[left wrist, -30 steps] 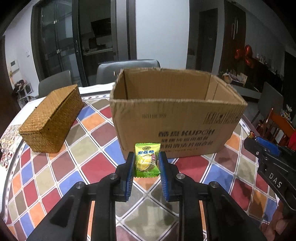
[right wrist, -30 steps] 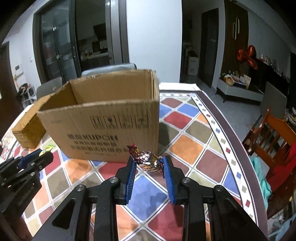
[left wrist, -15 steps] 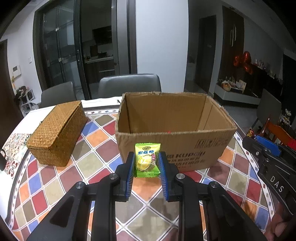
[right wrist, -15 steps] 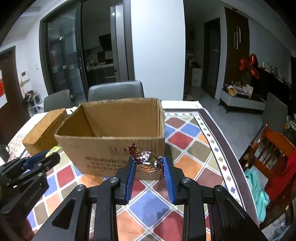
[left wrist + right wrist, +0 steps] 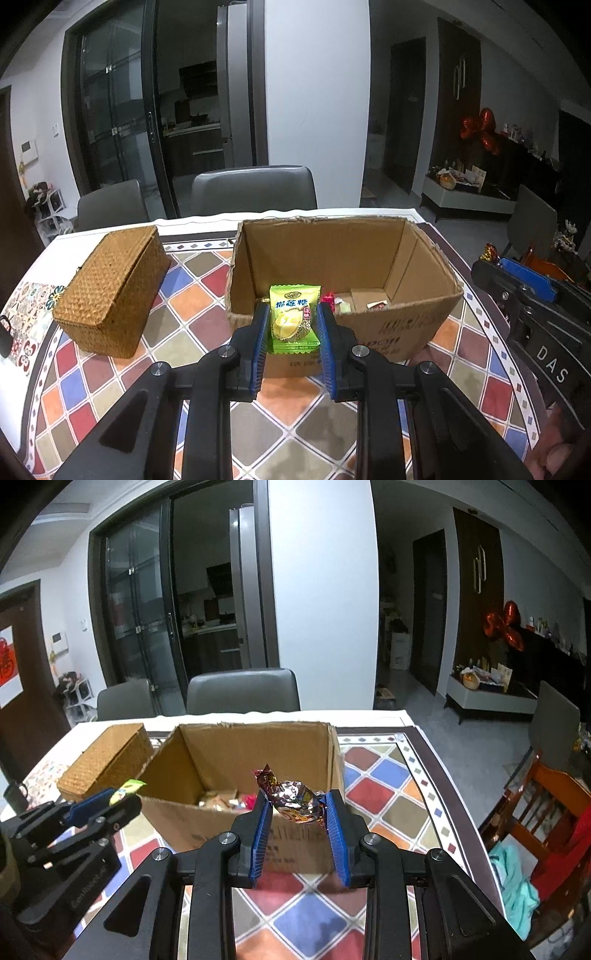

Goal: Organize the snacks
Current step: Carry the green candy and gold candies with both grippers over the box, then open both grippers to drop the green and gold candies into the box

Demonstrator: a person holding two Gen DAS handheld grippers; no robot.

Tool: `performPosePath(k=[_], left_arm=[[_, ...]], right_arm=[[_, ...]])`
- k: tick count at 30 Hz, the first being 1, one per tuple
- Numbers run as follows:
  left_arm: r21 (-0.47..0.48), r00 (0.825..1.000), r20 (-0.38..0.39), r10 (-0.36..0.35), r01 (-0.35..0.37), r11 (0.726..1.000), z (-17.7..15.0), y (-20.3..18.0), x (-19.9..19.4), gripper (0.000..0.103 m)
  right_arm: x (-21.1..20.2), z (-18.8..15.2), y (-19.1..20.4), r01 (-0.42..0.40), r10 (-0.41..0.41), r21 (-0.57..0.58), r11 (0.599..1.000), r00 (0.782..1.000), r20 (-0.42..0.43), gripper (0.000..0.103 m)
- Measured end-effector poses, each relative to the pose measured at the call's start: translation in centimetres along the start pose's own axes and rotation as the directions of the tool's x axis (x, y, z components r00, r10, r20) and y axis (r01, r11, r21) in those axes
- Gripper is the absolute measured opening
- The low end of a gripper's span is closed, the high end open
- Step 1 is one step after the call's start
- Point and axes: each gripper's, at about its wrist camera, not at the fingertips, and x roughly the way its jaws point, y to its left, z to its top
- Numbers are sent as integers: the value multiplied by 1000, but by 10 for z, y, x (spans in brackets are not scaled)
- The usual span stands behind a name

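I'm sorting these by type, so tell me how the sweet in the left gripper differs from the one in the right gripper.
The left gripper holds a flat green packet with a durian picture; the right gripper holds a shiny foil candy in dark red and silver. The packet has straight crimped ends and stands upright; the candy is lumpy with a twisted end, lying tilted. Both are small wrapped sweets, clamped in front of the cardboard box.

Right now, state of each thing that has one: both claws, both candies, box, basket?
left claw: shut on the green durian candy
right claw: shut on the foil-wrapped candy
green durian candy: held off the table, wrapper sealed
foil-wrapped candy: held off the table, wrapped
cardboard box: open top, a few snacks on its floor
wicker basket: lid closed, on the table
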Motion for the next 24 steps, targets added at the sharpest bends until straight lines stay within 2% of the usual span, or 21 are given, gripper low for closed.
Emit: performPosePath(k=[13, 24], left_arm=[[-2, 1000, 1, -12, 12, 1000, 26, 6, 27, 26], [-9, 1000, -23, -18, 18, 1000, 36, 11, 57, 26]], right_arm=[[25, 24, 6, -25, 25, -23, 999, 1000, 11, 31], [58, 32, 11, -44, 43, -28, 999, 999, -20, 31]])
